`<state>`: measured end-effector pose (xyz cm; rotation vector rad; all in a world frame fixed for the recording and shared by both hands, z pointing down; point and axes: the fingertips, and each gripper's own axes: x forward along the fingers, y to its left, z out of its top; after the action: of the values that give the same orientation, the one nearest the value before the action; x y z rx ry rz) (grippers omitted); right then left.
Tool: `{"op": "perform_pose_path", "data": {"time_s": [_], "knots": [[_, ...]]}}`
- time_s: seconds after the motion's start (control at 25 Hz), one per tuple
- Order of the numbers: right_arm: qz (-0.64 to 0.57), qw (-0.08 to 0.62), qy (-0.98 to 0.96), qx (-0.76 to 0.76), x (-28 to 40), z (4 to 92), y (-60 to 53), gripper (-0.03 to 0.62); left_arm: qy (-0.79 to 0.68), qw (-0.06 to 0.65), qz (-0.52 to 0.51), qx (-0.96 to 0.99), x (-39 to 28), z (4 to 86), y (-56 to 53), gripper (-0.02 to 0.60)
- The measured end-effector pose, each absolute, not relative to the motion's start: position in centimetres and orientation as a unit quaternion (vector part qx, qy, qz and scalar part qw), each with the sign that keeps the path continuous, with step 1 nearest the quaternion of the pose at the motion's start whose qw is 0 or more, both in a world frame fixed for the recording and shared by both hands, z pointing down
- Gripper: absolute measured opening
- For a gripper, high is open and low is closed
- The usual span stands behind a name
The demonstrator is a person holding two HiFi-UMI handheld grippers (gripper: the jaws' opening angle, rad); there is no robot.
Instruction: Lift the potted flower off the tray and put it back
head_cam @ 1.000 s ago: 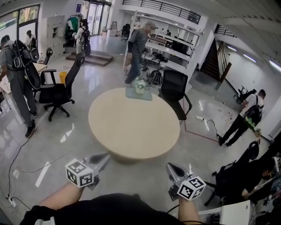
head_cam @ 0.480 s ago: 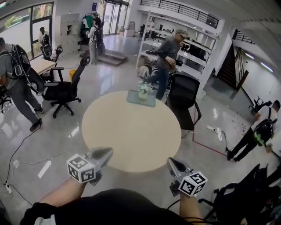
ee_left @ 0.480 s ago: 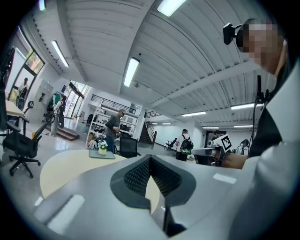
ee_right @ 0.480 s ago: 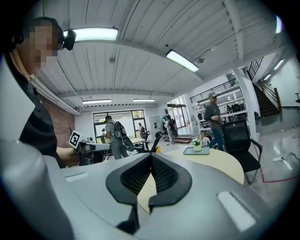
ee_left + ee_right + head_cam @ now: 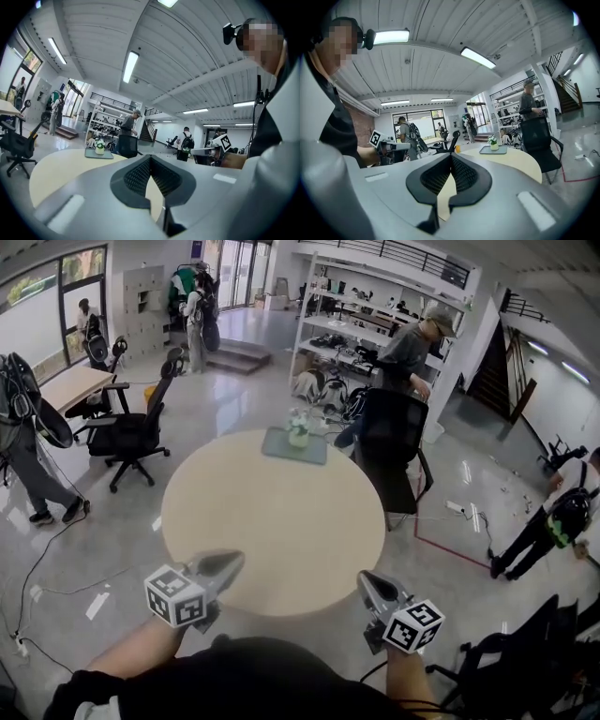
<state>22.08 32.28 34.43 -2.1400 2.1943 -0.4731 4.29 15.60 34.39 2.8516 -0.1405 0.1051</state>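
Grippers: left gripper [image 5: 232,562] and right gripper [image 5: 366,580] are both closed and empty, at the near edge of the table [image 5: 272,521].
Flower [image 5: 298,427]: on the tray [image 5: 293,447] at the far edge, well apart from both.
Risk: a long reach with closed jaws could topple the flower or shove the tray off.

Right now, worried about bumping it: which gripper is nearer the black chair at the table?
Right. The right gripper is at the table's near edge on the chair's side; the left gripper, further left.
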Motion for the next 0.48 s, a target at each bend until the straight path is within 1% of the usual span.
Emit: {"op": "perform_pose_path", "data": {"time_s": [0.24,0.48], "knots": [[-0.159,0.007,0.697,-0.699,23.6,35.1,29.1,0.015,-0.027,0.15,0.038,0.988,7.1,35.7,11.8,-0.002],[-0.171,0.008,0.667,-0.726,26.5,36.4,22.6,0.015,0.006,0.16,0.045,0.986,11.8,37.1,3.5,-0.002]]}}
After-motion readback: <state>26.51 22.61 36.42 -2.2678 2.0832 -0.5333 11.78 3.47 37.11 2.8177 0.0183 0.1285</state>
